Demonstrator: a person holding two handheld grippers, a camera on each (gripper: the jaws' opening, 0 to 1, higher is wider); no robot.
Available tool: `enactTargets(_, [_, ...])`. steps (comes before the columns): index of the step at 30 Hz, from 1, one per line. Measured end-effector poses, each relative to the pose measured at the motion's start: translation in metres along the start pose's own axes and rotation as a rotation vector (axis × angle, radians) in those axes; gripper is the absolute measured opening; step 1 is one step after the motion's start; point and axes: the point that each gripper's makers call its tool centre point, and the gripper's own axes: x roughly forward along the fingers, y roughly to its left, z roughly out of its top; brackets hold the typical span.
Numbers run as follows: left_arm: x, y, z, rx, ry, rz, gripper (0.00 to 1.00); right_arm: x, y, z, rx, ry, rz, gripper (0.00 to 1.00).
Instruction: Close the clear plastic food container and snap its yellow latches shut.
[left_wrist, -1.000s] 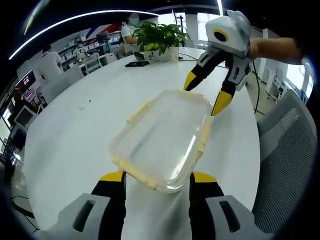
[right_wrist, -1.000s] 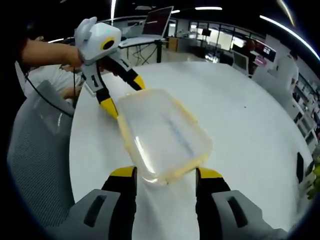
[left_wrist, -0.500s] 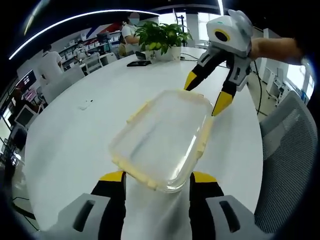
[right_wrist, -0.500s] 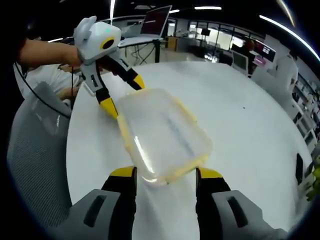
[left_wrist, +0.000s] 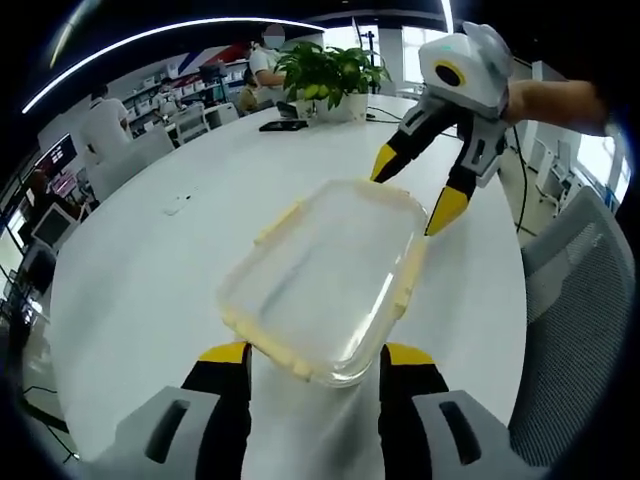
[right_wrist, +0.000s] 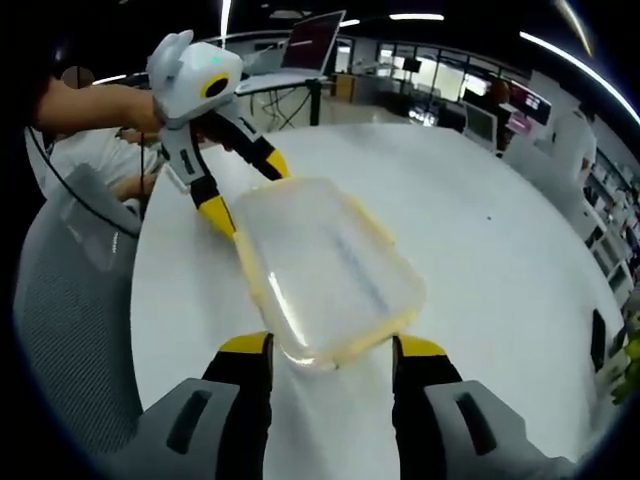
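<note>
Nearest us, at the bottom of the left gripper view, our left gripper (left_wrist: 314, 352) stands with its yellow-tipped jaws spread wide on either side of the container's (left_wrist: 325, 275) near end, gripping nothing; at the bottom of the right gripper view our right gripper (right_wrist: 329, 346) brackets the opposite end the same way, equally wide and empty. Between them the container lies flat on the white table (left_wrist: 150, 280), with its lid seemingly already down on the base and yellow latches (left_wrist: 276, 222) along the edges. We judge the closing done and the latching in hand: the next move calls for one pair of jaws to steady the box while the other presses a latch down over the rim until it seats, and we cannot tell which latches are already fastened. Across the box in each view, the other gripper angles down from a bare forearm, its tips just beside the far corners. Beyond, on the far side of the table, stand a potted plant (left_wrist: 322, 70) and a dark phone (left_wrist: 280, 125).
</note>
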Motion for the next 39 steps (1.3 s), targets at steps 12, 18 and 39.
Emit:
enactTargets(12, [-0.001,0.001,-0.001,-0.004,0.0,0.004,0.45,0.001,0.002,0.001,0.007,-0.003,-0.005,0.44])
enactTargets(18, [-0.003,0.002,-0.004,-0.01,0.0,0.01,0.45,0.005,0.003,0.004,0.006,-0.003,-0.003,0.45])
enactTargets(39, [-0.026,-0.003,-0.002,-0.111,-0.081,0.039,0.6,-0.018,0.007,0.011,0.08,-0.103,-0.058,0.59])
